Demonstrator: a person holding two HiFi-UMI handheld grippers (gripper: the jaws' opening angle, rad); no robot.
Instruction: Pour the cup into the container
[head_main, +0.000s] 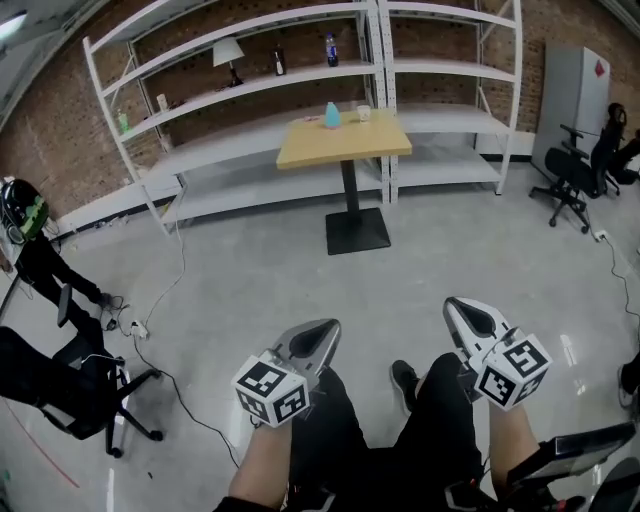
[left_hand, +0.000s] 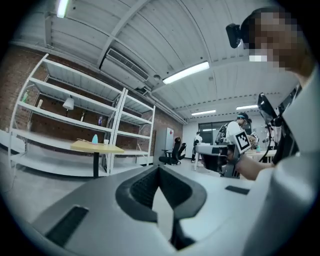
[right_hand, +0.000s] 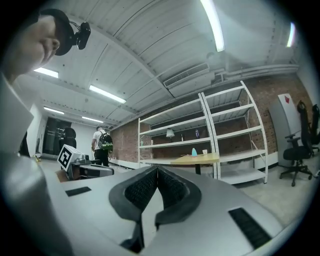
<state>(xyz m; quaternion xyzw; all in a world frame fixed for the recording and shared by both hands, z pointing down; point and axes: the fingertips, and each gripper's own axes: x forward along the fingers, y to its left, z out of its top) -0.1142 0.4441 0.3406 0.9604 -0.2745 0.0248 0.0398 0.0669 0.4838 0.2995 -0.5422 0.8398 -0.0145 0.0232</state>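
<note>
Far ahead stands a small table with a wooden top (head_main: 340, 143). On it are a light blue container (head_main: 331, 115) and a small white cup (head_main: 363, 113), side by side. Both grippers are held low over the floor, well short of the table and pointing level toward it. My left gripper (head_main: 329, 326) is shut with nothing in it, and so is my right gripper (head_main: 452, 304). In the left gripper view the table (left_hand: 95, 146), container (left_hand: 94, 138) and cup (left_hand: 106, 141) appear small at the left. The right gripper view shows the table (right_hand: 196, 160), container (right_hand: 194, 152) and cup (right_hand: 204, 151) beyond the closed jaw tips.
White metal shelving (head_main: 250, 90) lines the brick wall behind the table, holding a lamp (head_main: 229, 55) and bottles. Black office chairs stand at the right (head_main: 570, 180) and lower left (head_main: 90, 390). Cables (head_main: 170, 290) trail over the grey floor. A seated person (head_main: 30, 250) is at the left.
</note>
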